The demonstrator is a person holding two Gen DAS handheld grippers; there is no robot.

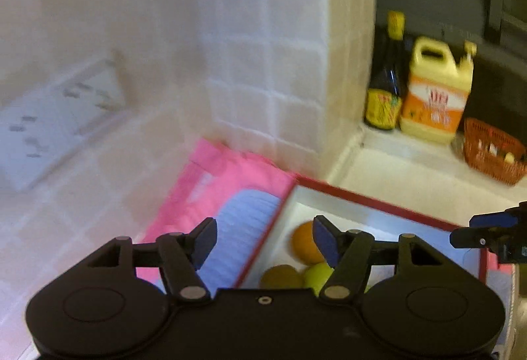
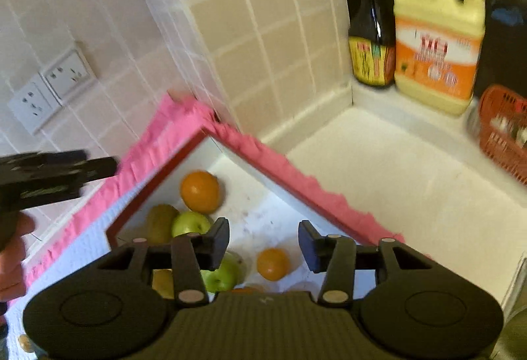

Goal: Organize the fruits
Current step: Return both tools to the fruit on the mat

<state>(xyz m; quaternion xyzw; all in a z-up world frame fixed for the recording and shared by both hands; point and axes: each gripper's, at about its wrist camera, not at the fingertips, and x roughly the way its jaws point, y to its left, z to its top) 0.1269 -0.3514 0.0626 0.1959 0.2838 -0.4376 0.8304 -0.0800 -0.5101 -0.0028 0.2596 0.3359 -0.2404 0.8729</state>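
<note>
Fruits: oranges (image 2: 200,191), green apples (image 2: 190,224), kiwi (image 2: 160,222), loose inside white box (image 2: 210,149), walls stopping any rolling. Left tongs (image 1: 265,236) and right tongs (image 2: 263,243) both released, empty, above box. White bench (image 2: 395,182) in tiled corner; sauce bottle (image 2: 370,31), yellow jug (image 2: 438,37), red basket (image 2: 504,133) nearby.

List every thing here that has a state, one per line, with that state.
left gripper: open, empty
right gripper: open, empty, above the box
box: open, fruit inside
large orange: loose in the box's far corner
small orange: loose on the box floor
dark bottle: upright, capped
yellow jug: upright
red basket: holds small items
</note>
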